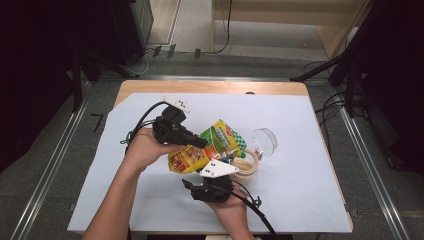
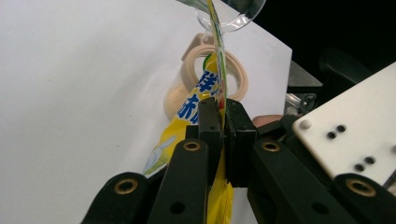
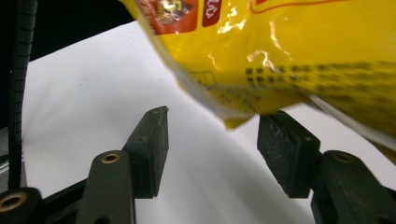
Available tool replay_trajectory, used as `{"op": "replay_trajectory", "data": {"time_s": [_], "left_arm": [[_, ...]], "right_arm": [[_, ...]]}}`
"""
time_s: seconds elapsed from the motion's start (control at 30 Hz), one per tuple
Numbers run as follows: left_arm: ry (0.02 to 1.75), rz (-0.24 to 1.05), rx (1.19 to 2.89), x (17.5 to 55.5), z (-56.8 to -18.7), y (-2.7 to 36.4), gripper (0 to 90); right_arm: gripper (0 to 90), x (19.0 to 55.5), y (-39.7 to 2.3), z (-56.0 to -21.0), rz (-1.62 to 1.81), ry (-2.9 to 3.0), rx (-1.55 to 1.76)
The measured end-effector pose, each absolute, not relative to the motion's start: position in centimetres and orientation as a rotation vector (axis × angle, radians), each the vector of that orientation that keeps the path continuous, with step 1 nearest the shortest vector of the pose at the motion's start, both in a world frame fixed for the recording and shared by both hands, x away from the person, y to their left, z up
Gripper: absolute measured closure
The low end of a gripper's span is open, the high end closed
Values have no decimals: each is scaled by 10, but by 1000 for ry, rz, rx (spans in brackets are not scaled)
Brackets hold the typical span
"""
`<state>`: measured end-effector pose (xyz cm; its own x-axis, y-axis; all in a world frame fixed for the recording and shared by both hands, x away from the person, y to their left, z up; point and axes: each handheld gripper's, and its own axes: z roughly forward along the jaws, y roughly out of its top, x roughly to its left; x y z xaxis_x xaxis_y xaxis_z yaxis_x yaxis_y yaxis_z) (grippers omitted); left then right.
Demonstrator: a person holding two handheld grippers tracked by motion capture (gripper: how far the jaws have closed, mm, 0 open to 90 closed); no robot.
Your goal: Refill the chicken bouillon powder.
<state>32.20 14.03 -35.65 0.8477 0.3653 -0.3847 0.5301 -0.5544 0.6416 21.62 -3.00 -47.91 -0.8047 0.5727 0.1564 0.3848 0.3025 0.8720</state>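
A yellow and green snack bag (image 1: pixel 212 147) hangs above the white sheet near the table's middle. My left gripper (image 1: pixel 201 142) comes in from the left and is shut on the bag's edge; in the left gripper view its jaws (image 2: pixel 223 119) pinch the thin yellow film (image 2: pixel 215 196). My right gripper (image 1: pixel 192 181) sits just below the bag, with its white plate (image 1: pixel 219 169) on top. In the right gripper view it stands open (image 3: pixel 212 135), and the bag's lower corner (image 3: pixel 233 119) dips between the two pads without touching them.
A beige cup (image 1: pixel 246 167) stands right of the bag, seen behind it in the left gripper view (image 2: pixel 187 88). A clear round lid (image 1: pixel 264 141) lies beyond the cup. The white sheet (image 1: pixel 300 190) covers most of the wooden table (image 1: pixel 210 86).
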Motion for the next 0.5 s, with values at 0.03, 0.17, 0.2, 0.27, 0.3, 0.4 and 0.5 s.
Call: {"op": "replay_trajectory", "data": {"time_s": [0.03,0.17,0.2,0.27,0.3,0.4,0.5], "left_arm": [[659,-264,2204,322,-356,143,880],[654,-289,2154,322,-355,155,883],[652,-285,2148,322,-354,158,883],[656,-267,2134,322,-352,163,883],[661,-257,2121,323,-351,166,883],[673,-242,2093,324,-350,172,883],[711,-206,2069,330,-352,180,883]], "right_arm": [[446,216,-31,-479,1514,2383,882],[446,216,-32,-478,1511,2389,872],[447,216,-33,-478,1513,2390,871],[448,215,-34,-477,1521,2391,875],[450,215,-34,-476,1524,2391,872],[459,214,-35,-475,1531,2392,866],[469,213,-35,-472,1538,2412,846]]}}
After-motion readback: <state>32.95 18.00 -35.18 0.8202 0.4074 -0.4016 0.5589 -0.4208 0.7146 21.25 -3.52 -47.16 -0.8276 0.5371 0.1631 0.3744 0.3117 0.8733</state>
